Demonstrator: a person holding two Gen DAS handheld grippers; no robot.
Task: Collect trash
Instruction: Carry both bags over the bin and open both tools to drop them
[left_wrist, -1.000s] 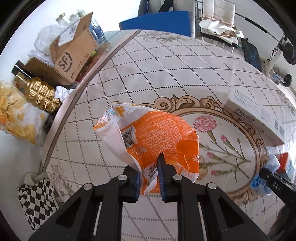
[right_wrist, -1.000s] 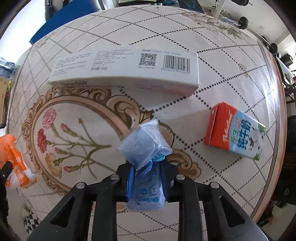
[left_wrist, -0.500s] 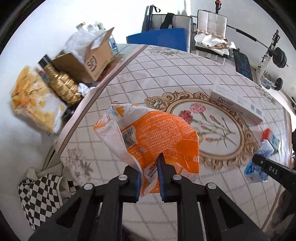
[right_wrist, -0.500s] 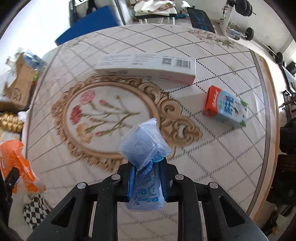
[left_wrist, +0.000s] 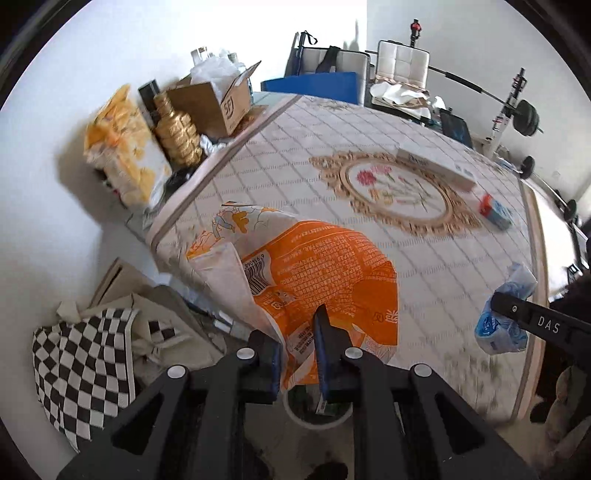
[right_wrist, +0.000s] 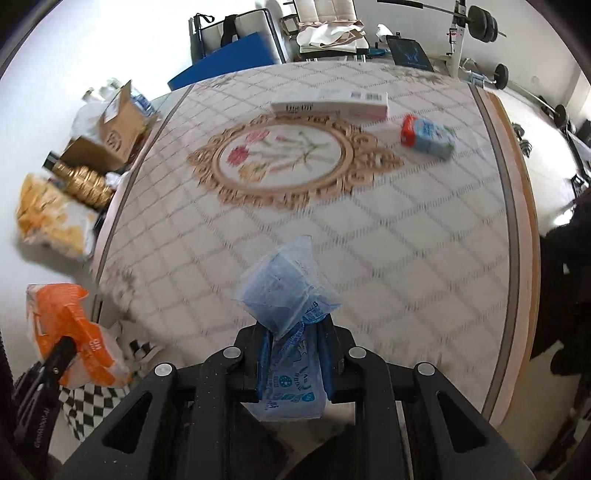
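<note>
Patterned cloth with a gold oval frame and flowers covers the table (right_wrist: 424, 258) below us. We clamp a crumpled orange wrapper (left_wrist: 325, 273) in the left gripper (left_wrist: 299, 354), its jaws pinched narrow on the lower edge, the wrapper hanging above the table's near corner and a round bin (left_wrist: 314, 417) that shows under the fingers. Our right gripper (right_wrist: 293, 354) is closed tight on a blue plastic bag (right_wrist: 284, 299), held above the table's near edge. On the far side of the cloth lie a long white box (right_wrist: 332, 103) and, just beside it, a red and blue milk carton (right_wrist: 428, 136). Off the table's left side we see a cardboard box (left_wrist: 218, 99), a gold bottle (left_wrist: 177, 129) and a checkered bag (left_wrist: 81, 354).
</note>
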